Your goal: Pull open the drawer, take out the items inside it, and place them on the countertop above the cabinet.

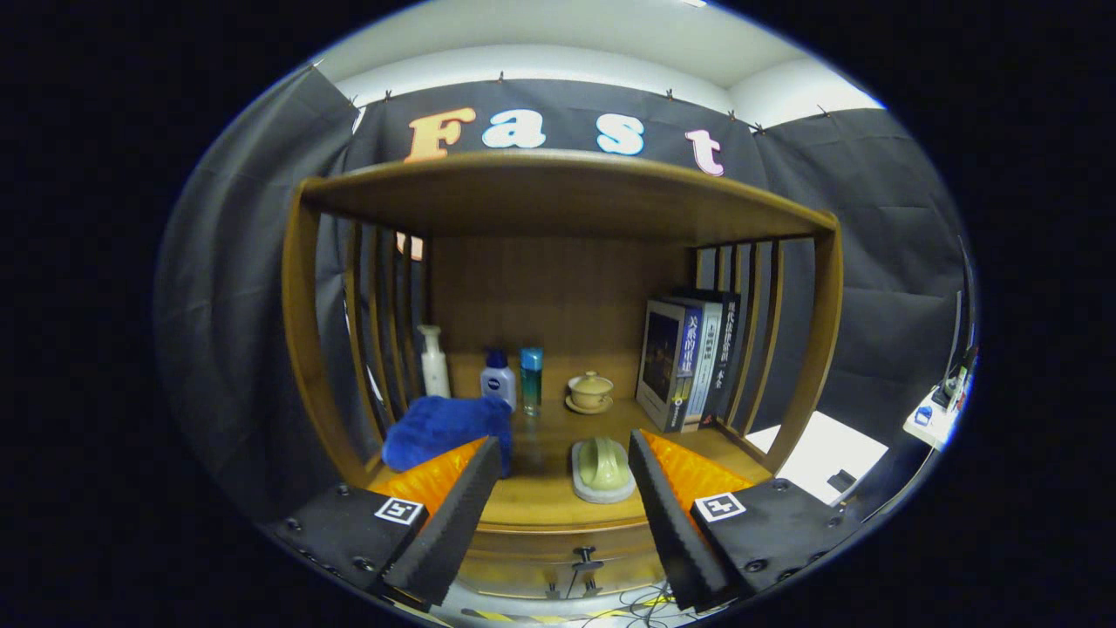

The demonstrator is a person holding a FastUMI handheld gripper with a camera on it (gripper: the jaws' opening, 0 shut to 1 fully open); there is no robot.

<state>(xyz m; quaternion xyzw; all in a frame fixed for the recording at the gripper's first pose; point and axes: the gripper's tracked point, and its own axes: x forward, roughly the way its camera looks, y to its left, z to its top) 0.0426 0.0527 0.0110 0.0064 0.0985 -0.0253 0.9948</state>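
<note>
Ahead of my two spread fingers (562,453) I count three bottles (498,379), one blue cloth (443,427), one lidded cup (590,390), one green brush (602,467) and several upright books (684,359).

I read the cabinet (558,196) as warm brown wood; the folded towel (446,427) is deep blue; the brush (602,469) is pale green on a whitish base. The teacup (590,389) is beige; one bottle (433,361) is cream; another (498,379) white with a blue cap; a third (531,378) teal.
</note>
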